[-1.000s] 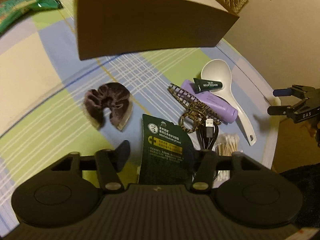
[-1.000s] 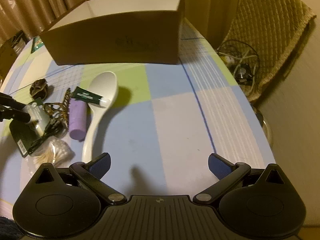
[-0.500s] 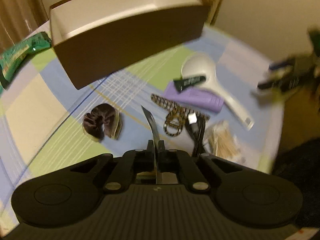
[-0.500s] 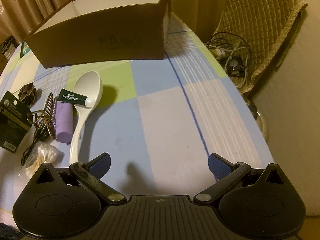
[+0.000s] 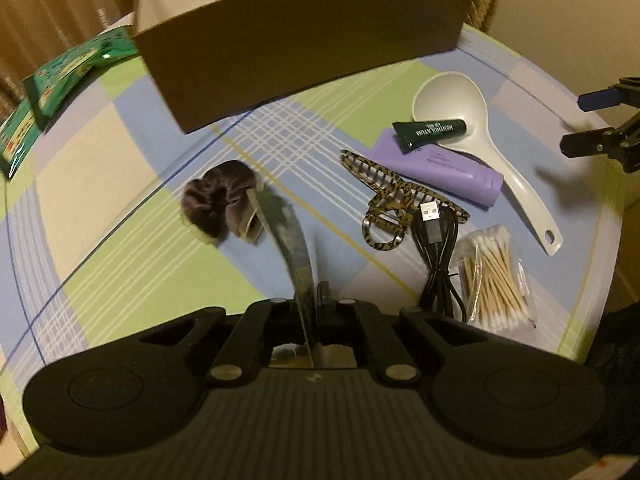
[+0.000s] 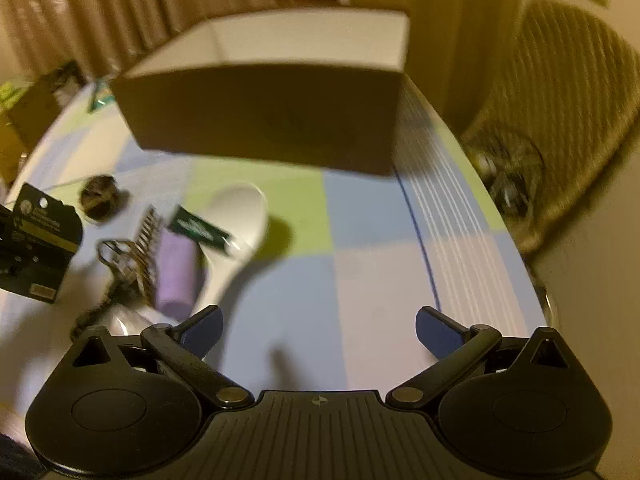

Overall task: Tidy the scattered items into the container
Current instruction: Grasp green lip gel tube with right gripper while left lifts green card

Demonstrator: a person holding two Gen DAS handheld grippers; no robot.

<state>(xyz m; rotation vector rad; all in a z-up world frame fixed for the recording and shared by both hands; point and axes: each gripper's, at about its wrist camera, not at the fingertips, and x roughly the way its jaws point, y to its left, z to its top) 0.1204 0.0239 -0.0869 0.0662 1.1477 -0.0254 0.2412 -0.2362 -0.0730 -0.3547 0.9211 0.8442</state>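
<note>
My left gripper [image 5: 310, 300] is clamped on the dark card packet [image 5: 286, 240], edge-on and lifted off the checked cloth [image 5: 120, 280]. Right gripper [image 6: 318, 326] hangs empty, jaws wide. Scrunchie [image 5: 218, 204], clip [image 5: 390, 208] and spoon [image 5: 472, 120] lie beyond. Carry the packet clear above the box [image 5: 304, 36] rim before releasing, I reckon.

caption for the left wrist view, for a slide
Left gripper shut on a dark card, held edge-on above the scrunchie, box behind.
</note>
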